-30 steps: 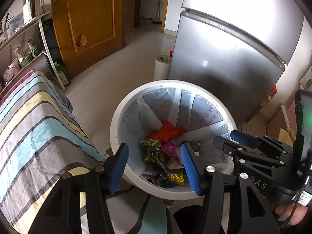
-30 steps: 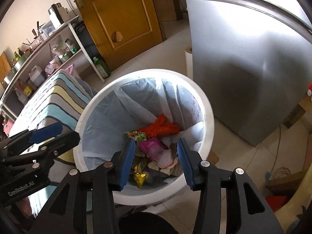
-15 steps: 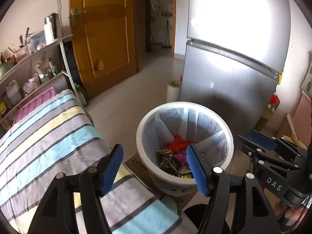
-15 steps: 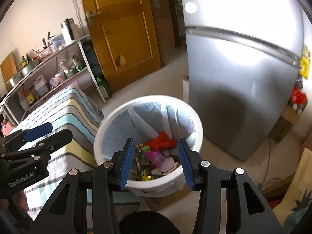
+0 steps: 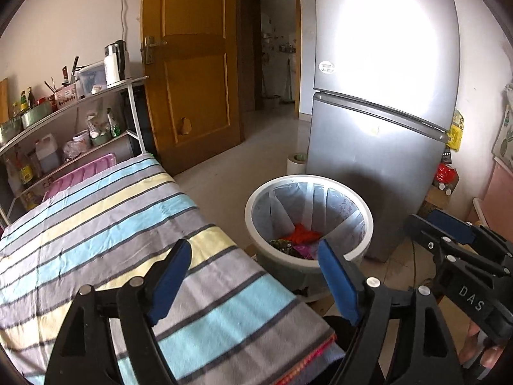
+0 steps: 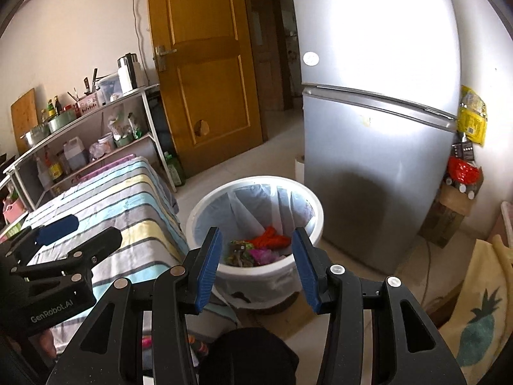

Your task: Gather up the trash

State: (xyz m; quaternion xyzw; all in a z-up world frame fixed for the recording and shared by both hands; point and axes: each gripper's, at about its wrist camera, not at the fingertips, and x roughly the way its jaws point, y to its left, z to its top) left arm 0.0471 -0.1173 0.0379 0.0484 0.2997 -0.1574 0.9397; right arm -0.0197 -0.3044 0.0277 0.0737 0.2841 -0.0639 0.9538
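A white trash bin (image 5: pixel 253 199) with a pale liner stands on the floor beside the table; it also shows in the right wrist view (image 6: pixel 198 205). Inside it lie red, green and pink wrappers (image 5: pixel 296 240), also seen from the right wrist (image 6: pixel 261 247). My left gripper (image 5: pixel 255 277) is open and empty, above the table's end and back from the bin. My right gripper (image 6: pixel 258 264) is open and empty, held above and short of the bin. Each gripper shows in the other's view, the right one (image 5: pixel 449 237) and the left one (image 6: pixel 69 237).
A table with a striped cloth (image 5: pixel 96 224) lies to the left of the bin. A silver fridge (image 5: pixel 378 147) stands right behind the bin. A metal shelf rack (image 5: pixel 73 122) with bottles lines the left wall by a brown door (image 5: pixel 192 89). A paper roll (image 5: pixel 295 163) stands on the floor.
Both grippers have pulled up and back from over the bin, which now looks smaller and farther. Both stay open and empty.
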